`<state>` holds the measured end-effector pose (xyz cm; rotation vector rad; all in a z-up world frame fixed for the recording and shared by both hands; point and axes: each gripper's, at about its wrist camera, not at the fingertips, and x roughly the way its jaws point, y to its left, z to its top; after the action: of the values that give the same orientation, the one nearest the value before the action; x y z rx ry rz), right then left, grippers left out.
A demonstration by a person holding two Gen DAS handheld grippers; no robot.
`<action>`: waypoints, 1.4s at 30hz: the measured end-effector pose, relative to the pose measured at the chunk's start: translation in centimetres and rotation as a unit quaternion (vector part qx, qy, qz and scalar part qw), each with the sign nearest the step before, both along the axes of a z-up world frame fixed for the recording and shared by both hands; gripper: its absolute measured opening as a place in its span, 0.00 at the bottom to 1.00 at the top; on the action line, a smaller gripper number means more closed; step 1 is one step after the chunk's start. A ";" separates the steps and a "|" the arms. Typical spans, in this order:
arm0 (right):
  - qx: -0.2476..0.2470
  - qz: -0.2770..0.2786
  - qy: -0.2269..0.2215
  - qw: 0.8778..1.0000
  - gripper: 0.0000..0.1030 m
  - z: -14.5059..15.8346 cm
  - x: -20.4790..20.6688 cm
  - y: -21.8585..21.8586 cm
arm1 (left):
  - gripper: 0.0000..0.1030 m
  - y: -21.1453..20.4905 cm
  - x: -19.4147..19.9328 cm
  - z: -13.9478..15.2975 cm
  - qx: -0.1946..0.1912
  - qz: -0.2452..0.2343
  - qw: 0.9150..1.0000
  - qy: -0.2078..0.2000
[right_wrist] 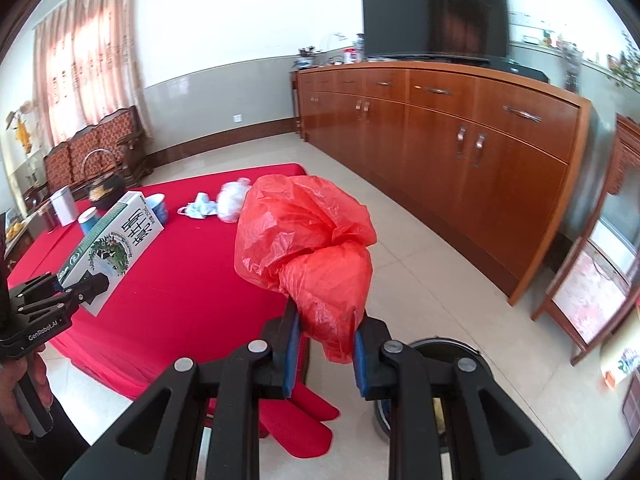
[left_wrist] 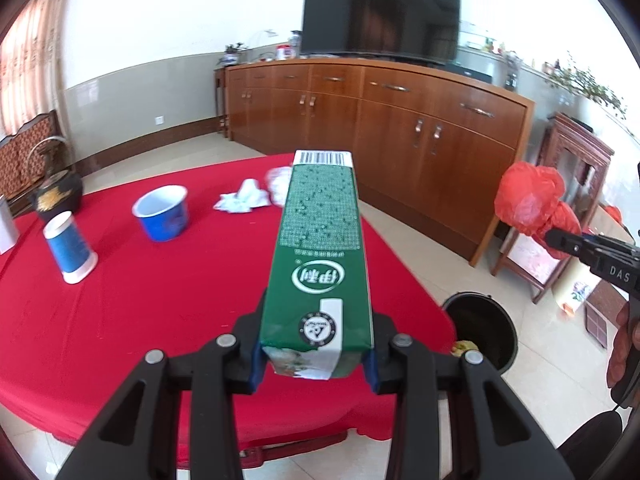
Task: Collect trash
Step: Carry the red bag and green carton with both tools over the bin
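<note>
Two black two-finger grippers were in view, the left gripper and the right gripper. One green-and-white rectangular milk carton and one crumpled red plastic bag were counted. On the one red-clothed table stood two blue-and-white paper cups, a wide one and a tall one, along with one wad of white tissue, one crumpled clear plastic wrapper, one dark round teapot with a hoop handle and one white tin. One black round trash bin stood on the floor. One black flat-screen television topped one long wooden sideboard.
</note>
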<state>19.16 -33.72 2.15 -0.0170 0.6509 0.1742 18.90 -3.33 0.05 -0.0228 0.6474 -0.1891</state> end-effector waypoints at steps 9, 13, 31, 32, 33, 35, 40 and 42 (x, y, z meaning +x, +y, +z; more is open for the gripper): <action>0.013 -0.054 0.008 0.998 0.23 -1.4 -1.5 -6.0 | 0.37 -6.0 0.5 -0.5 0.009 -0.058 0.998 0.008; 0.018 -0.072 0.017 0.997 0.23 -2.4 -1.7 -8.1 | 0.37 -8.4 1.0 -1.0 0.015 -0.081 0.997 0.014; 0.019 -0.141 0.093 0.985 0.23 -10.5 -2.4 -17.8 | 0.37 -20.6 2.5 -7.2 0.046 -0.191 0.977 0.085; 0.019 -0.142 0.099 0.985 0.23 -11.0 -2.2 -18.2 | 0.37 -21.1 2.5 -7.6 0.048 -0.196 0.975 0.090; 0.018 -0.141 0.108 0.984 0.23 -11.7 -1.8 -18.7 | 0.37 -21.8 2.7 -8.0 0.050 -0.201 0.974 0.095; 0.016 -0.137 0.124 0.983 0.23 -12.9 -1.1 -19.4 | 0.37 -23.0 3.1 -8.9 0.055 -0.208 0.971 0.105; 0.004 -0.129 0.141 0.982 0.23 -15.2 0.2 -20.3 | 0.37 -25.2 4.4 -11.4 0.064 -0.218 0.965 0.130; 0.006 -0.128 0.148 0.981 0.23 -16.2 0.8 -20.8 | 0.37 -25.8 4.9 -12.7 0.068 -0.220 0.963 0.139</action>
<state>19.97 -54.49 -14.02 0.1067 0.9418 -0.0695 23.77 -29.12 -12.66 0.2333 0.9405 -0.5786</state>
